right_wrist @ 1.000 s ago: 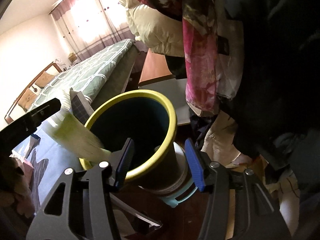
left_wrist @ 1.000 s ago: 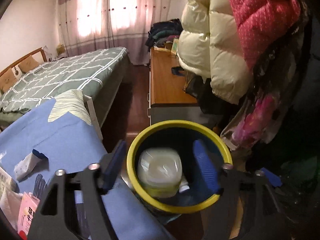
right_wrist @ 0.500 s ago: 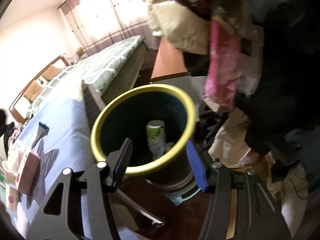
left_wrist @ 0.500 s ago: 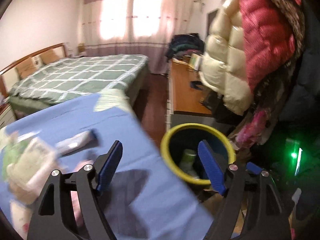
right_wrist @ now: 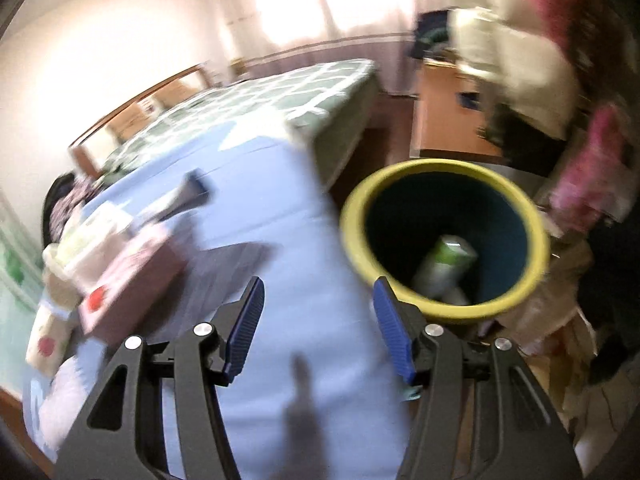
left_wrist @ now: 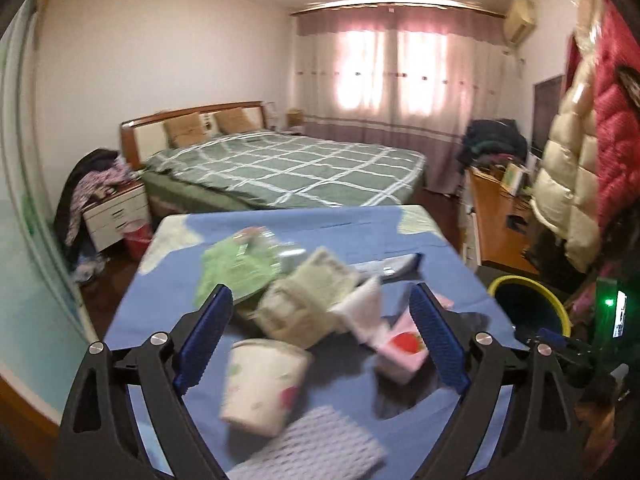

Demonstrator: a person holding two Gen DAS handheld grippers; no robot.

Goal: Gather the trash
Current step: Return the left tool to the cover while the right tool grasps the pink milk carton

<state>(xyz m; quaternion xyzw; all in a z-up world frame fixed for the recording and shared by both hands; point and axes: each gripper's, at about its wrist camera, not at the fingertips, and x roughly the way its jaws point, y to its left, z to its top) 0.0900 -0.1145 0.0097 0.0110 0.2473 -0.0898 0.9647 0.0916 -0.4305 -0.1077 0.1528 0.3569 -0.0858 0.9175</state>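
Swung away from the yellow-rimmed bin, the left gripper now faces the trash pile on the blue table, jaws empty and opening, presumably readying the next pick. Right gripper hangs released and empty beside the bin, where 1 green carton lies.

Your two handheld grippers are both tilting downward, empty.
Your left gripper is opening its jaws wide; your right gripper is holding its jaws partly apart.
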